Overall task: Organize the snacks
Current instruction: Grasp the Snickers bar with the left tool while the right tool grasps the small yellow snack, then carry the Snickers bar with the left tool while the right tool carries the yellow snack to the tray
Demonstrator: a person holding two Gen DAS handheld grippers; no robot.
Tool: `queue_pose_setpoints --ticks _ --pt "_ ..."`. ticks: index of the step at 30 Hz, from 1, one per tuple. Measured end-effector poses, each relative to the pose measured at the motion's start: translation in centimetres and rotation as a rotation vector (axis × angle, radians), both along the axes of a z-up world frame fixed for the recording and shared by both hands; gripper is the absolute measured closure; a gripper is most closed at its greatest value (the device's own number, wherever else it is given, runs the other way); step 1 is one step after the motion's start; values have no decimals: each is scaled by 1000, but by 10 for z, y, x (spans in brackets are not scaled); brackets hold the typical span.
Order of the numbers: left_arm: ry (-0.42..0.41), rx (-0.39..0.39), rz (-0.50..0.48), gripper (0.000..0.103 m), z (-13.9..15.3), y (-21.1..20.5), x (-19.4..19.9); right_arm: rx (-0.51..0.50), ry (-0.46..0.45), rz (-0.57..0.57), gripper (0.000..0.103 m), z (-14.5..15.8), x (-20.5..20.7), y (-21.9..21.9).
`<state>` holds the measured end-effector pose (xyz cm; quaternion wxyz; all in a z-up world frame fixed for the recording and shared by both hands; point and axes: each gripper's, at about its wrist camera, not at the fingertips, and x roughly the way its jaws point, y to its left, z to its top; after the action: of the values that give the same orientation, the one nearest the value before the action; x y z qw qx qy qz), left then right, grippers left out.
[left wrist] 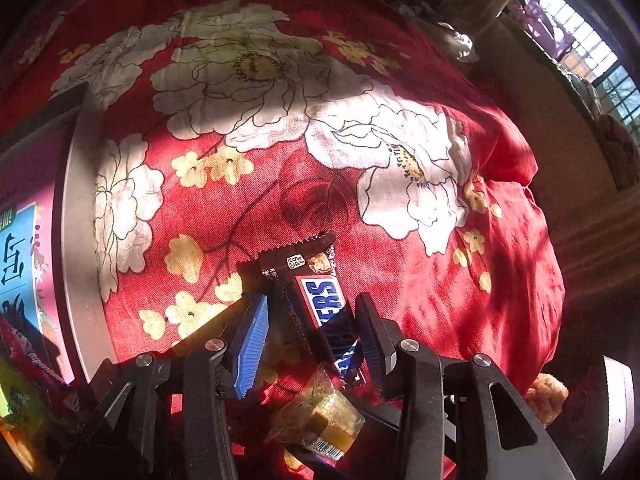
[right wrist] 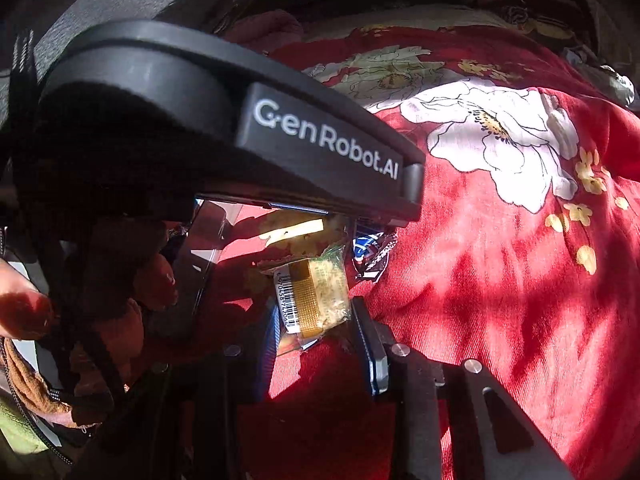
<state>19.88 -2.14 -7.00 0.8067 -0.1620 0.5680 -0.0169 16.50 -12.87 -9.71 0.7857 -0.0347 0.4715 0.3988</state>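
A red cloth printed with large white flowers (left wrist: 280, 208) covers the surface, half in sun and half in shadow, and everything here sits on it. A dark brown Snickers bar in its shiny wrapper (left wrist: 320, 300) lies on the cloth near its front edge, and the left gripper (left wrist: 310, 320) stands over it with its ribbed blue pads (left wrist: 252, 344) spread to either side of the bar; the pad on the right looks to be against the wrapper, the other stands clear of it. Just in front of the bar, nearer the cloth's edge, is a small clear-wrapped yellowish snack with a gold band and a barcode (right wrist: 316, 296). The right gripper (right wrist: 316, 320) pinches this snack between its two pads. The black housing of the left gripper, marked GenRobot.AI, hangs close above it. A grey-rimmed tray (left wrist: 78, 216) lies at the cloth's left side, with colourful packets (left wrist: 20, 264) in it.
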Motion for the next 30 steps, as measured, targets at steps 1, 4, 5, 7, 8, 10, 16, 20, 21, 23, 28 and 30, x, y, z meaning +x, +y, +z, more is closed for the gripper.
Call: queue_pose_setpoints --ticks 1,4,5,7,8,10,16,20,21,23,28,30 --pt "-3 -7 3 66 0 1 1 1 3 -1 68 -1 1 1" --pt "-12 -7 5 68 -1 0 0 3 6 -1 68 -2 -1 1" --pt "-14 -7 1 68 0 1 -1 0 3 2 68 -3 -1 3" --pt "-18 -15 6 69 1 4 -3 5 -4 9 68 -3 -1 6" --pt "-19 -27 15 69 2 8 -4 5 -6 12 68 -3 -1 8" --pt "-22 -35 28 69 4 14 -7 -6 -23 24 68 -3 0 18" --pt "-38 -70 54 72 14 27 -19 3 -9 33 68 -3 -3 26" --pt "-70 -75 50 73 29 28 -28 72 32 17 69 3 -1 17" --pt "-77 -77 52 73 32 29 -30 82 34 18 69 5 -3 16" --pt "-89 -79 54 73 39 31 -34 96 34 24 69 8 -6 17" --pt "-118 -97 70 74 54 40 -47 130 -3 64 69 22 -23 15" --pt "-125 -106 81 74 59 45 -52 132 -15 76 69 24 -23 18"
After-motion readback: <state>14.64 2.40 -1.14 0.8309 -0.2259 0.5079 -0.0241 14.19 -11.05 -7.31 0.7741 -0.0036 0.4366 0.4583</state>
